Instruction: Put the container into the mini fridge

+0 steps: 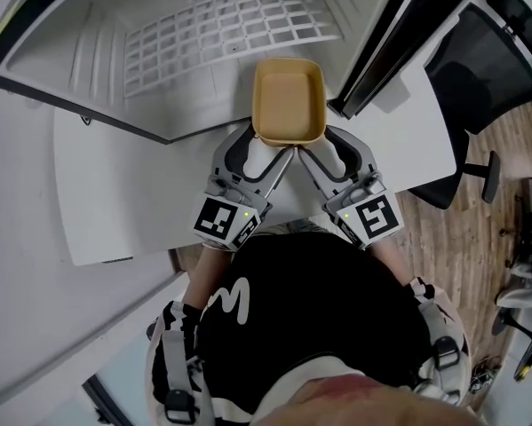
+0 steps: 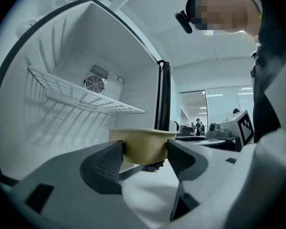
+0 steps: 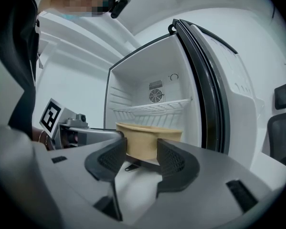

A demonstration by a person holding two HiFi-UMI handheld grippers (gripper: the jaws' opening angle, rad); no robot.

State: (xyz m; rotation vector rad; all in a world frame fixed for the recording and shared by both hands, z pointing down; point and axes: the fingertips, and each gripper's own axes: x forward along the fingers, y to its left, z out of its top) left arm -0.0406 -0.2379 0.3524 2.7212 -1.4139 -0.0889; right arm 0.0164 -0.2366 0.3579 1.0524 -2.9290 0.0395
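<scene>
A tan, empty rectangular container (image 1: 288, 100) is held up in front of the open white mini fridge (image 1: 115, 43). My left gripper (image 1: 264, 146) is shut on its near left corner and my right gripper (image 1: 308, 149) on its near right corner. In the left gripper view the container (image 2: 143, 144) sits pinched between the dark pads of the left gripper (image 2: 143, 152). The right gripper view shows the container (image 3: 150, 140) clamped by the right gripper (image 3: 142, 152), with the fridge (image 3: 152, 94) behind it.
A wire shelf (image 1: 230, 29) spans the fridge interior, with a fan grille (image 2: 95, 84) on the back wall. The fridge door (image 1: 399, 34) stands open on the right. The fridge rests on a white table (image 1: 115, 202). A black office chair (image 1: 488, 60) stands at the right.
</scene>
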